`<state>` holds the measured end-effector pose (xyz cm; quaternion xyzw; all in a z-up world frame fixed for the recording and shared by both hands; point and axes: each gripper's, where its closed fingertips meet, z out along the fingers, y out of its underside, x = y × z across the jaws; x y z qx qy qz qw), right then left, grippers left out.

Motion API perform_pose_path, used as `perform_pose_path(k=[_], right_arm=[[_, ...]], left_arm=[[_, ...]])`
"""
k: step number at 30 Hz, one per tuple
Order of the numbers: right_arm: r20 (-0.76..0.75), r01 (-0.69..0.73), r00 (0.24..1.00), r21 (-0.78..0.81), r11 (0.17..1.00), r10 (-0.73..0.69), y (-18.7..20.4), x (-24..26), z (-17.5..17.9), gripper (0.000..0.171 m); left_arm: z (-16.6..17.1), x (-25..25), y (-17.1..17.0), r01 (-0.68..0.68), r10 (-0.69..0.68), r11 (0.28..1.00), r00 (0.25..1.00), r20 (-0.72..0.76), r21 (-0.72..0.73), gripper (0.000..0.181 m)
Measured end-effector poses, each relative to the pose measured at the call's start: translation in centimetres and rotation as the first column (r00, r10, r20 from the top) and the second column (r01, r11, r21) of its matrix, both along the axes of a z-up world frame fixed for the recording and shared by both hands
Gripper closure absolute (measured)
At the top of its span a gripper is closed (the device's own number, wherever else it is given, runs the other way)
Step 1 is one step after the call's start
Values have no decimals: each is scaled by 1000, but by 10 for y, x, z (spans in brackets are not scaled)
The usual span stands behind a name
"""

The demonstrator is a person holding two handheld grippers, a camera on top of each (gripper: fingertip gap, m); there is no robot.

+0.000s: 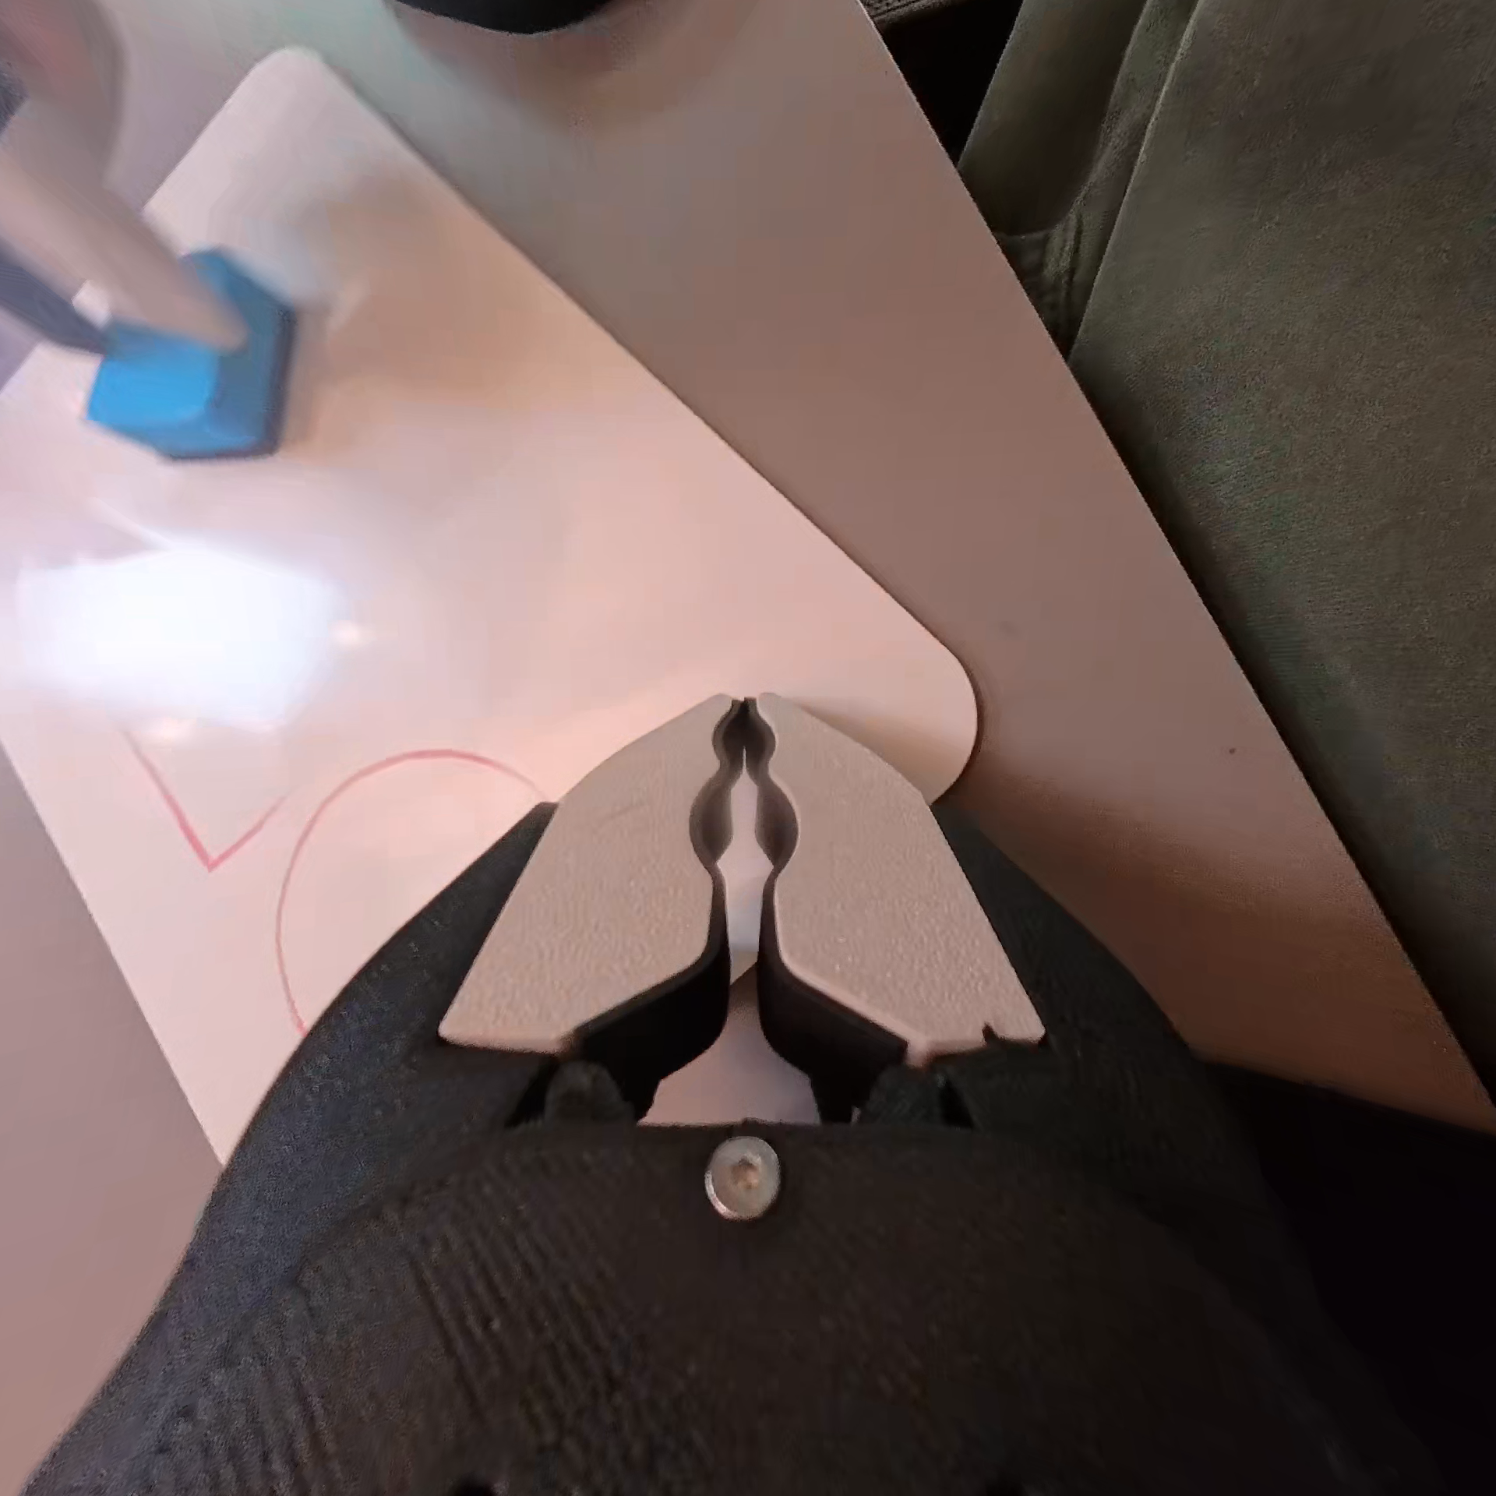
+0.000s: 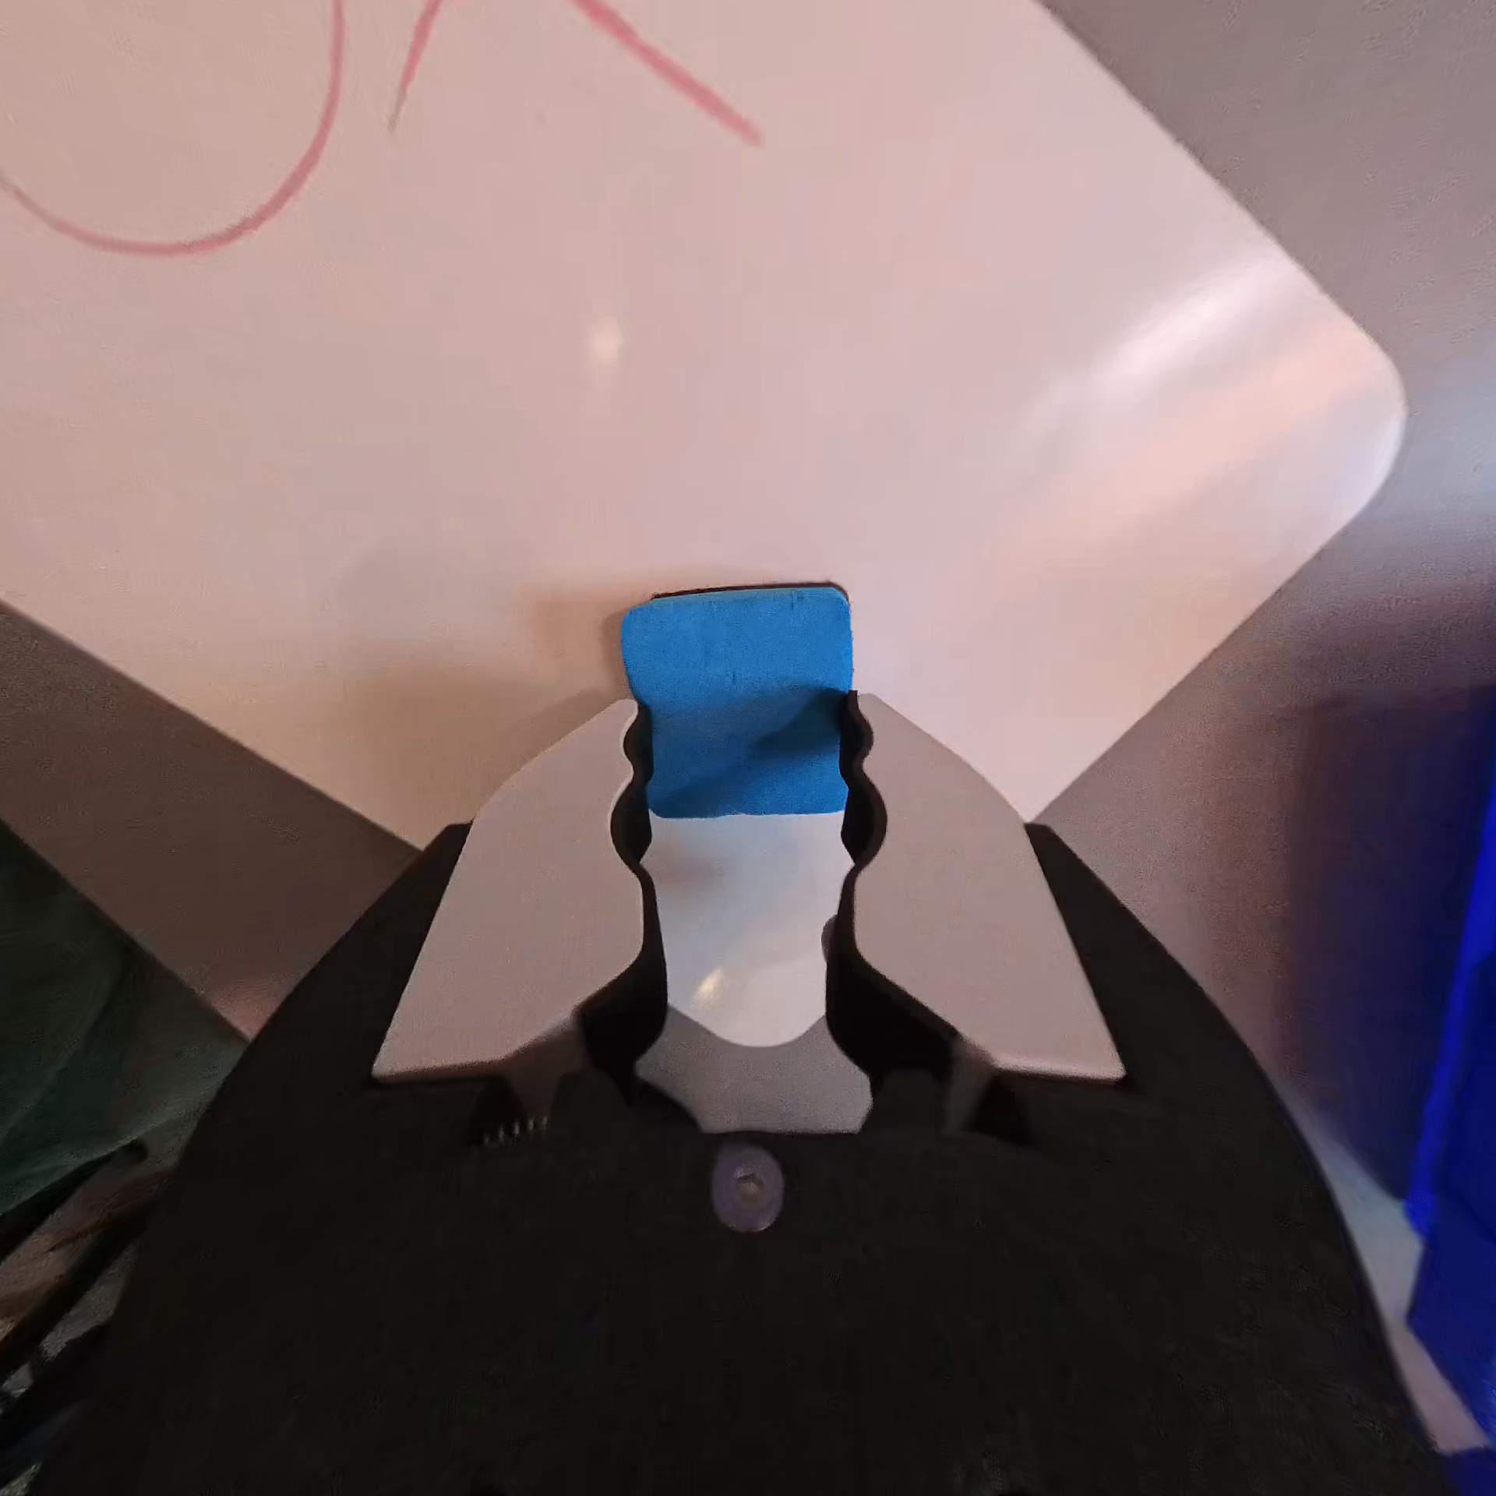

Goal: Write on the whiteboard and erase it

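Right wrist view: right gripper point(image 2: 741, 712) is clamping the blue eraser point(image 2: 737, 688) by its sides, felt face lying on the whiteboard point(image 2: 728, 405), w/ red marks point(image 2: 243, 218) waiting further up. Eraser is looking light & squashy, foam denting under the jaws, so prob best gripping mid-body, not too hard; left gripper point(image 1: 746, 712) is sitting closed & empty at the board's corner, poss. pinning the slick, thin board

Warm dim light; whiteboard point(image 1: 486, 567) glare (edges blurred).
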<state>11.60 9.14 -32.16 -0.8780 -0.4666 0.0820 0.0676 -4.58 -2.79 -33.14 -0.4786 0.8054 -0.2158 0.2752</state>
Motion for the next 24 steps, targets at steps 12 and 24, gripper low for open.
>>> perform_pose_path(k=[12, 24], right_arm=[[-45, -57, 997, 97, 994, 61, 61, -81, 0, 125], [-16, -55, 998, 33, 998, 56, 57, -64, -1, 126]], left_arm=[[0, 4, -3, 0, 0, 999, 1000, 0, 41, 180], [0, 2, -7, 21, -21, 999, 1000, 6, 49, 181]])
